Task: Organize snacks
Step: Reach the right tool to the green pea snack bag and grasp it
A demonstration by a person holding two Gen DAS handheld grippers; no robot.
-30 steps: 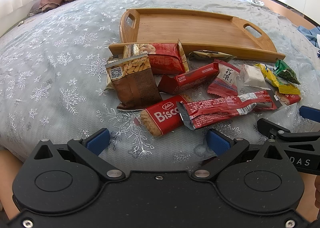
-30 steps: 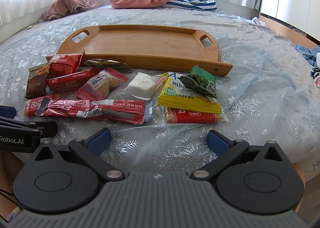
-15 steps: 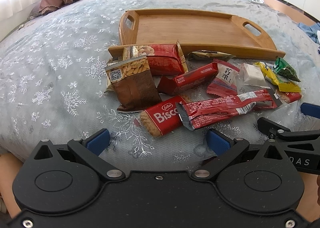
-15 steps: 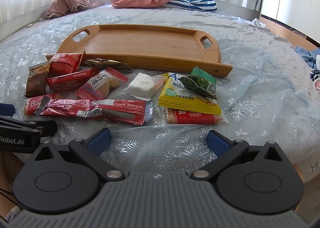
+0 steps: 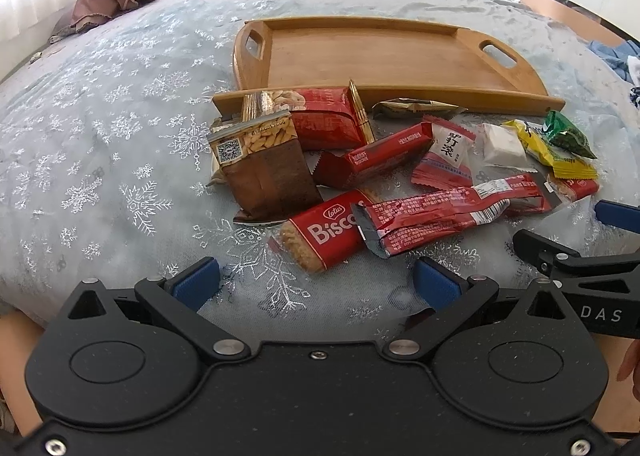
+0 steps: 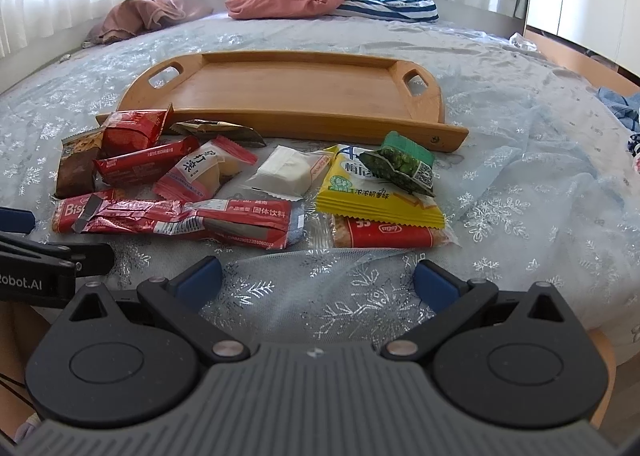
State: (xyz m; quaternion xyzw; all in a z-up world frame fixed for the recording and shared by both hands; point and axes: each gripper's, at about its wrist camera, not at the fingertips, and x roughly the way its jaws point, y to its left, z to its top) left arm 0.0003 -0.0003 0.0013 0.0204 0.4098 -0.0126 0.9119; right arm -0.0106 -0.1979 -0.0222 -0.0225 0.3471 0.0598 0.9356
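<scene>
Wrapped snacks [image 6: 240,192] strewn flat on bedspread, mostly red packets, just before empty wooden tray [image 6: 288,96]

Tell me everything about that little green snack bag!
The green snack bag is small, crinkly and puffed, with a plain green sealed top, pictures of green bits and a QR code on its front. It lies tilted on the yellow packet, just in front of the wooden tray's near right corner. No gripper touches it.

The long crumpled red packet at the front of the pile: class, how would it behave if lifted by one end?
The long red packet looks thin and creased, so probably floppy and light. Its glossy film may slip. It overlaps the Biscoff biscuit, which might shift.
</scene>
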